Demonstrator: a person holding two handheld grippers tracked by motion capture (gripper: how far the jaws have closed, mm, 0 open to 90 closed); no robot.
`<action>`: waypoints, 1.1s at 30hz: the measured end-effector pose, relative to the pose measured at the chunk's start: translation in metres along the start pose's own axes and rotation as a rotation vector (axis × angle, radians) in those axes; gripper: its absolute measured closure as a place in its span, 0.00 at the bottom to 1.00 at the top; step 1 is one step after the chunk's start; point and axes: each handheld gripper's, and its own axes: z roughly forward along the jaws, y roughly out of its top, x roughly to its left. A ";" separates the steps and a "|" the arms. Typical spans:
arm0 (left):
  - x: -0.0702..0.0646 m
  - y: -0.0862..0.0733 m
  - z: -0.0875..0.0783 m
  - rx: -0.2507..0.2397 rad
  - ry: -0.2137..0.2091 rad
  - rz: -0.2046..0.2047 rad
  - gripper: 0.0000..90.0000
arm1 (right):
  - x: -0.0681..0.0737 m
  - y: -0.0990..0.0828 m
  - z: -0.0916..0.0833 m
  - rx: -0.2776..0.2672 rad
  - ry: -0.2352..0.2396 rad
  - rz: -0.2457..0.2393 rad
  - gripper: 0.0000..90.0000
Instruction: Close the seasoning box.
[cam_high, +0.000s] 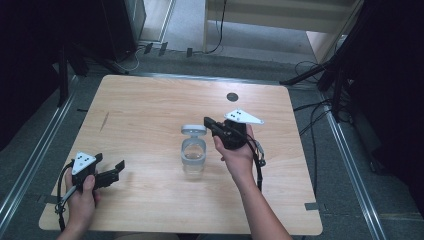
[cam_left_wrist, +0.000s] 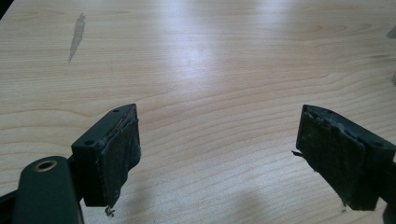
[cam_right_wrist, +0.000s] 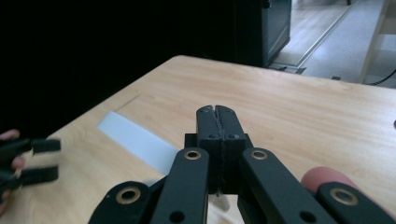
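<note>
Pale wood covers the bench (cam_high: 150, 100), and we see a clear glass jar (cam_high: 193, 155) standing upright near its middle. The hinged lid (cam_high: 193, 130) of the jar is open and lies back on the far side of the jar, touching the wood.

The left gripper (cam_high: 111, 171) is near the front left corner of the bench, held by the left hand (cam_high: 82, 192), well apart from the jar. In the left gripper view its jaws stand wide apart, with nothing between them except bare wood; the dark pads (cam_left_wrist: 119, 154) look worn and frayed at the edges. A dark streak (cam_left_wrist: 77, 35) marks the wood farther away.

The right gripper (cam_high: 209, 122) is held by the right hand (cam_high: 239, 155) just to the right of the jar, and its tip points toward the lid, very near to it. We cannot tell from the high view if it touches the lid. In the right gripper view (cam_right_wrist: 218, 112) its jaws are pressed together with nothing held between them, and the left gripper (cam_right_wrist: 39, 161) appears blurred at the left edge. A small round dark hole (cam_high: 232, 96) sits in the bench beyond the right gripper.
</note>
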 end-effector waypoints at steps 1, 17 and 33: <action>0.000 0.000 0.000 0.002 0.003 0.006 0.16 | 0.002 -0.003 -0.002 0.009 0.006 -0.015 1.00; -0.001 0.000 0.000 0.000 0.000 0.007 0.16 | -0.046 -0.032 -0.057 -0.018 -0.230 -0.009 0.45; -0.003 0.000 0.000 0.007 0.008 0.022 0.16 | -0.084 -0.083 -0.136 -0.005 -0.389 0.045 0.26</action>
